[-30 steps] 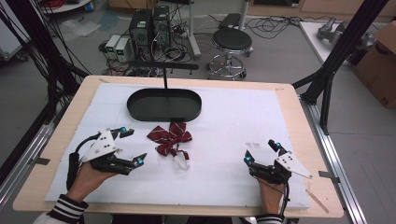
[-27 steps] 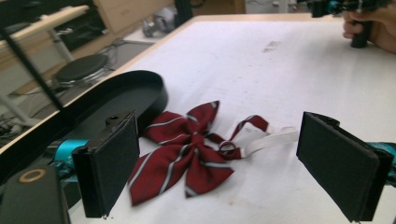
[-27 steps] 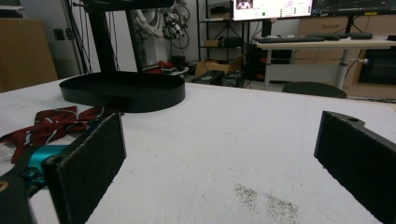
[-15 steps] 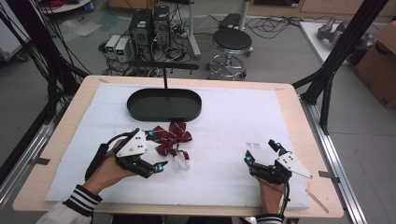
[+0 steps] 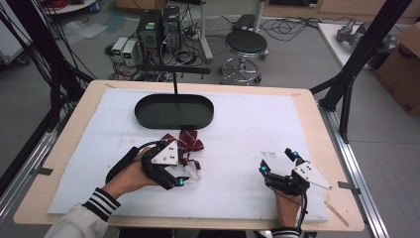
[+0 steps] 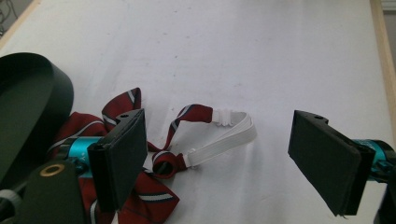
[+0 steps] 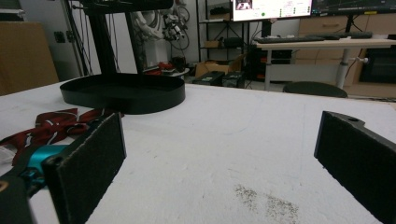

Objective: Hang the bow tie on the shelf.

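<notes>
In the high view, the bow tie (image 5: 185, 144) lies at the centre of the frame on the white worktop (image 5: 257, 129), just below the black oval tray (image 5: 174, 111). The left gripper (image 5: 179, 173) sits over its lower left part with the fingers spread wide, gripping nothing.

In the left gripper view, the 2 fingers (image 6: 122, 158) stand well apart. The red striped cloth of the bow tie (image 6: 140, 191) lies under and beside the finger at lower left, and its white elastic strap (image 6: 224, 135) loops across the gap between the 2, closer to the left one, touching neither.

The right gripper (image 5: 278, 162) rests at the lower right of the high view, well apart from the bow tie, its fingers (image 7: 88, 163) wide open over bare worktop.
</notes>
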`<state>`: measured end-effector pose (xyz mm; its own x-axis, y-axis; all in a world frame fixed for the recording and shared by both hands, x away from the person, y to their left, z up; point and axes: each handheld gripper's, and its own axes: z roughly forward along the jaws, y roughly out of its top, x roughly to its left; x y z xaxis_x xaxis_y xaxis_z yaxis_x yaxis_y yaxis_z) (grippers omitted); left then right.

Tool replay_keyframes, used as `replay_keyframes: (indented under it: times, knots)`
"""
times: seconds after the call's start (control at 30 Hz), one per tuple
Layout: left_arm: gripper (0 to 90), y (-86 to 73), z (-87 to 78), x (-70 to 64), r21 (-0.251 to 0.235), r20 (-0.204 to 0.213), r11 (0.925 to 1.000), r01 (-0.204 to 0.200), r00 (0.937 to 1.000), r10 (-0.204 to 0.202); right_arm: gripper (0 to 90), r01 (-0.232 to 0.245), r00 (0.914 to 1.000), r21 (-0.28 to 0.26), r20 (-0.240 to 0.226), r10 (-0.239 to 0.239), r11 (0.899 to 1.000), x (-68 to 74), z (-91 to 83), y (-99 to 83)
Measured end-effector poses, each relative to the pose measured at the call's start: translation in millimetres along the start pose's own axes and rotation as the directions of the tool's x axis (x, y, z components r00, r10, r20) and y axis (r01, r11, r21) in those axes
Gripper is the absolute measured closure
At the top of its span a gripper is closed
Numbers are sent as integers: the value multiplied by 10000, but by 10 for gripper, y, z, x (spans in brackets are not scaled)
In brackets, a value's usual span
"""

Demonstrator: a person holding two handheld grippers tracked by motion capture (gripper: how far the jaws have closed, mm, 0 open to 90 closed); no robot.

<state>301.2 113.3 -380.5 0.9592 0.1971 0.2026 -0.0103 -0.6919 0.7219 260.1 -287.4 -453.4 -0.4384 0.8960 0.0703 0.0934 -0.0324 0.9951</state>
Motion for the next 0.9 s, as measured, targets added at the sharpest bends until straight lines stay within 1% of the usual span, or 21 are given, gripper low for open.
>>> replay_keyframes:
  times: [0.07,0.1,0.13,0.17,0.27,0.3,0.33,0.37,0.4,0.47,0.5,0.53,0.57,0.6,0.63,0.67,0.73,0.77,0.8,0.87,0.9]
  knots:
    - [208,18,42,10,236,153,9997,-100,9998,97,10,-16,10000,4,-2,16,10000,0,0,1]
    - [213,35,89,18,426,318,9988,-227,9993,214,10,-16,10000,5,-2,16,10000,0,-1,0]
    - [221,35,89,18,426,318,9988,-227,9993,214,10,-16,10000,5,-2,16,10000,0,-1,0]
    - [221,45,109,25,539,448,9980,-325,9985,301,10,-20,10000,2,-8,20,10000,-1,-1,0]
    - [231,72,177,31,810,623,9956,-478,9971,429,10,-45,10000,3,-15,45,10000,-3,-3,0]
    - [256,78,202,30,924,683,9941,-560,9964,498,10,-61,10000,4,-22,61,10000,-2,-4,0]
    - [269,91,247,31,1235,964,9883,-893,9923,776,10,-58,10000,1,-17,58,10000,-2,-4,-1]
    - [277,91,247,31,1235,964,9883,-893,9923,776,10,7,10000,-34,-12,-7,10000,-8,-2,0]
    - [280,103,289,32,1532,1155,9811,-1183,9882,1011,10,-69,10000,0,-19,69,10000,-2,-5,-1]
    - [281,107,311,27,1596,1206,9803,-1167,9879,980,10,-41,10000,-20,-16,41,10000,-5,-3,-1]
    - [281,113,331,29,1670,1261,9781,-1243,9866,1038,10,-21,10000,-26,-3,21,10000,-8,-3,0]
    - [281,121,364,33,1866,1319,9738,-1302,9855,1065,10,-28,10000,-26,-6,28,10000,-8,-4,0]
    - [282,121,364,33,1866,1319,9738,-1302,9855,1065,10,-45,10000,-30,-8,45,10000,-8,-4,0]
    - [286,122,393,37,2026,1391,9695,-1377,9841,1107,10,-40,10000,-31,0,40,10000,-9,-4,0]
    - [291,122,407,43,2087,1411,9675,-1425,9834,1144,10,-49,10000,-37,5,49,10000,-9,-4,0]
    - [294,122,407,43,2087,1411,9675,-1425,9834,1144,10,-52,10000,-54,3,52,10000,-9,-4,0]
    - [300,122,426,52,2184,1488,9651,-1448,9823,1138,10,-80,10000,-56,3,80,10000,-7,-4,0]
    - [330,121,436,52,2186,1510,9652,-1436,9822,1119,10,-65,10000,-68,10,65,10000,-8,-4,0]
    - [331,122,456,58,2283,1569,9626,-1459,9813,1116,10,-54,10000,-67,10,54,10000,-9,-5,-1]
    - [342,124,467,60,2313,1611,9613,-1496,9804,1137,10,-57,10000,-67,12,57,10000,-9,-5,-1]
    - [342,126,476,62,2398,1672,9580,-1572,9787,1187,10,-57,10000,-67,12,57,10000,-9,-5,-1]
